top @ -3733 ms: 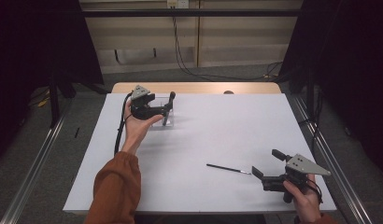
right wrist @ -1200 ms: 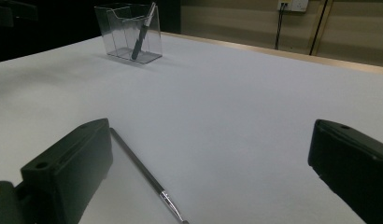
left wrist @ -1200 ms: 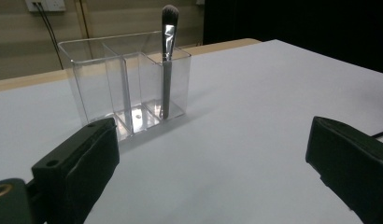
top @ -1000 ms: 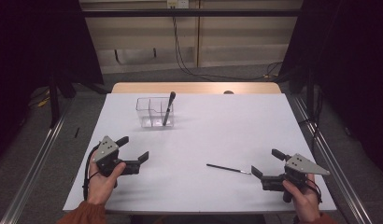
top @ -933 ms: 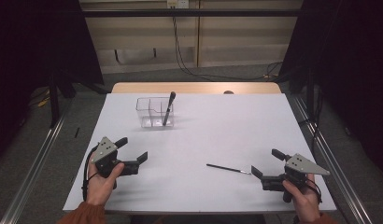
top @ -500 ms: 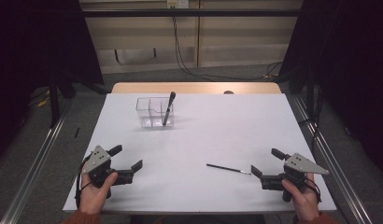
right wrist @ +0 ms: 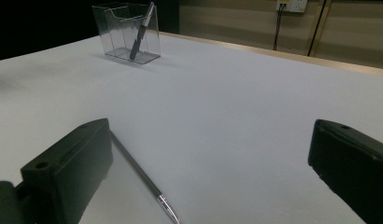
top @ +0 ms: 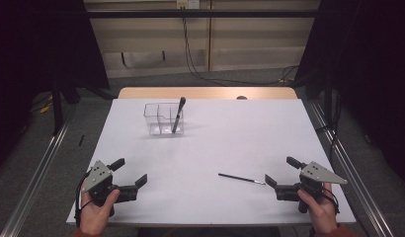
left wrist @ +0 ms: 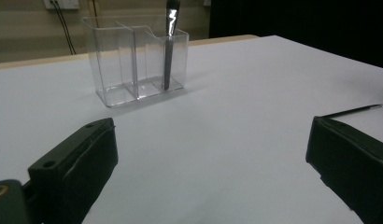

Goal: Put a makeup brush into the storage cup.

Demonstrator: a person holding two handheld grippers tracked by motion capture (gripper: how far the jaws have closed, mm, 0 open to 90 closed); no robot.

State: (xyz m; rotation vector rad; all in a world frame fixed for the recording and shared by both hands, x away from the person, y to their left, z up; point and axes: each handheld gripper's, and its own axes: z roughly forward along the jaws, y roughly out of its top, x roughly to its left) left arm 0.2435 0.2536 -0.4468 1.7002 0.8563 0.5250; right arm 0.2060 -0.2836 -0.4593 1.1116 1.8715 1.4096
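A clear plastic organizer (top: 160, 118) with several compartments stands at the far left-centre of the white table (top: 225, 143). A dark pen (top: 178, 114) leans upright in its right compartment. A thin dark brush with a silver tip (top: 240, 178) lies flat near the front right. My left gripper (top: 130, 172) rests open at the near left corner, with nothing between its jaws. My right gripper (top: 280, 171) is open just right of the brush's tip. The left gripper view looks past my left gripper (left wrist: 210, 140) to the organizer (left wrist: 133, 60) and pen (left wrist: 169, 46). In the right gripper view the brush (right wrist: 143, 179) lies beside my right gripper (right wrist: 208, 144).
A wooden table edge (top: 205, 93) shows beyond the white surface. Metal rails (top: 37, 177) run along the floor on both sides, and cables (top: 200, 69) trail at the back. Dark curtains hang left and right.
My left gripper has let go of the pen in the organizer and drawn back to the near left corner, now open. The right gripper has stayed put.
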